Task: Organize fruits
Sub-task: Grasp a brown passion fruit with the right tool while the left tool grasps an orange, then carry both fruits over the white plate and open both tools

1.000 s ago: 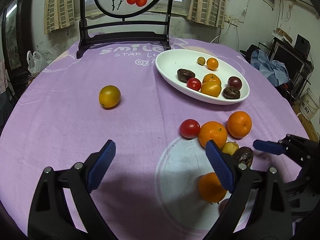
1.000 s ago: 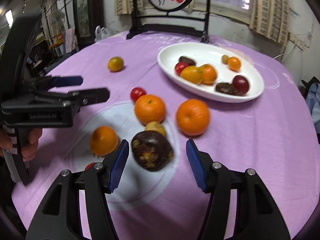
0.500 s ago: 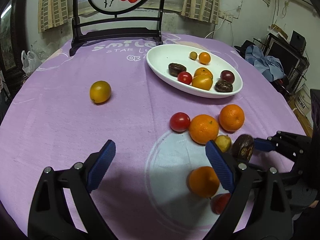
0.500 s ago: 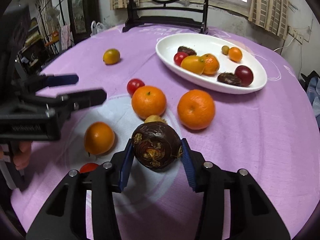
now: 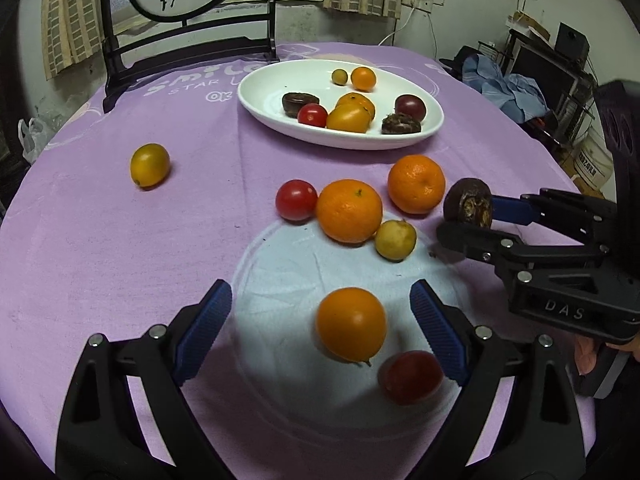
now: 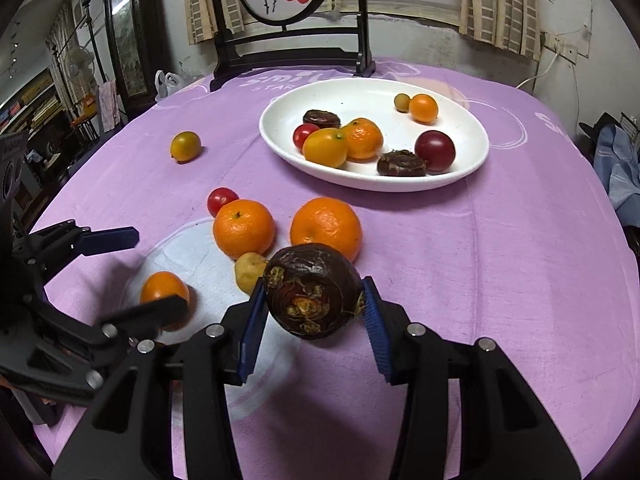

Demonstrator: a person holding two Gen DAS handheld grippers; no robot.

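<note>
1. A dark brown fruit (image 6: 314, 291) is clamped between the blue pads of the right gripper (image 6: 313, 307), lifted above the purple tablecloth (image 6: 500, 248).
2. The left gripper (image 5: 320, 330) is held spread wide around an orange fruit (image 5: 351, 323).
3. A white plate (image 6: 472, 160) of fruit is seen beyond.

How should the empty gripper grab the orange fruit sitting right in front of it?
Grip the orange fruit across its widest middle, coming straight forward and down with the open left gripper. It is round with bare cloth on its left; the red fruit crowds its near right, so keep that finger slightly farther back.
</note>
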